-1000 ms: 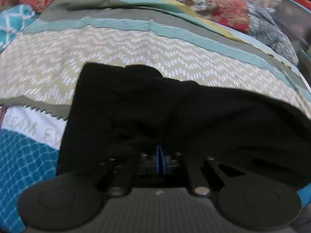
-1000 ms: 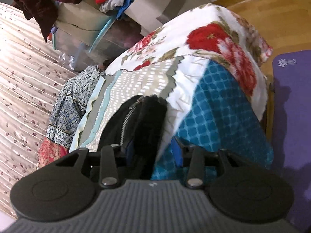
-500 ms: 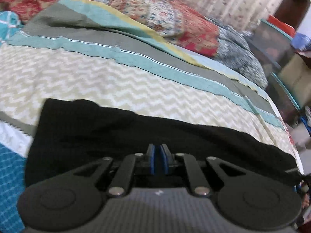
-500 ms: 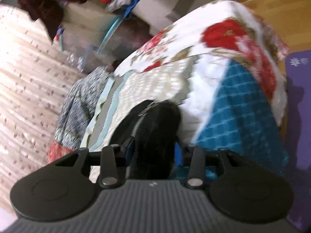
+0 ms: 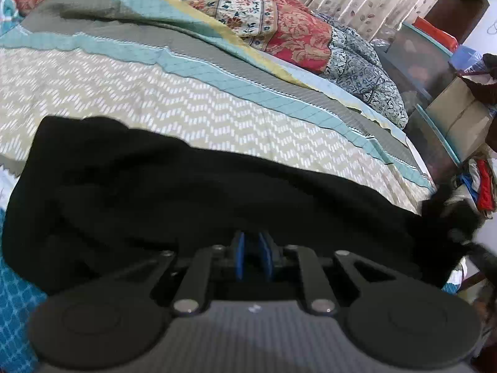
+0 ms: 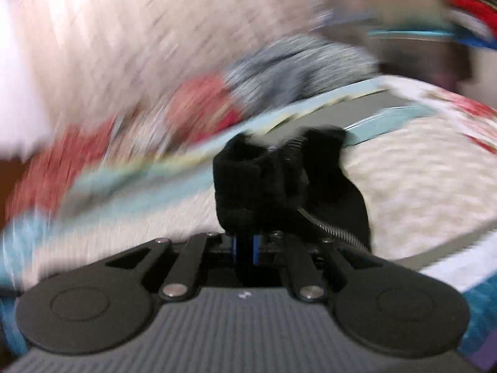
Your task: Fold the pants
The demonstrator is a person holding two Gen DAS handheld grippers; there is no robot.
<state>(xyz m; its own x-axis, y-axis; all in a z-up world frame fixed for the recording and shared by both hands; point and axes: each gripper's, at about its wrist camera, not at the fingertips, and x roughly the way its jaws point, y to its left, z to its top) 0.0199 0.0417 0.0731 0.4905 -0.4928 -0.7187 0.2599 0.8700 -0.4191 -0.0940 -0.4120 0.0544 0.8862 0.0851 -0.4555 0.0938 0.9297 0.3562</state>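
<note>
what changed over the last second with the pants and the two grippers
The right gripper swung around fast, its view now motion-blurred and facing the quilt and pillows, and closed tight on the zipper end. The black pants spread longer across the quilt. The left gripper stayed clamped on them.

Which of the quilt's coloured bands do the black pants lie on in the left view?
The beige chevron band; the black pants cover its lower edge, while the teal and grey bands lie beyond.

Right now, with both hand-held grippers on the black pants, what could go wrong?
1. The right hand-held gripper pinches only a bunched zipper end amid motion blur; it may slip.
2. The black pants look wrinkled near the left hand-held gripper, so creases may get folded in.
</note>
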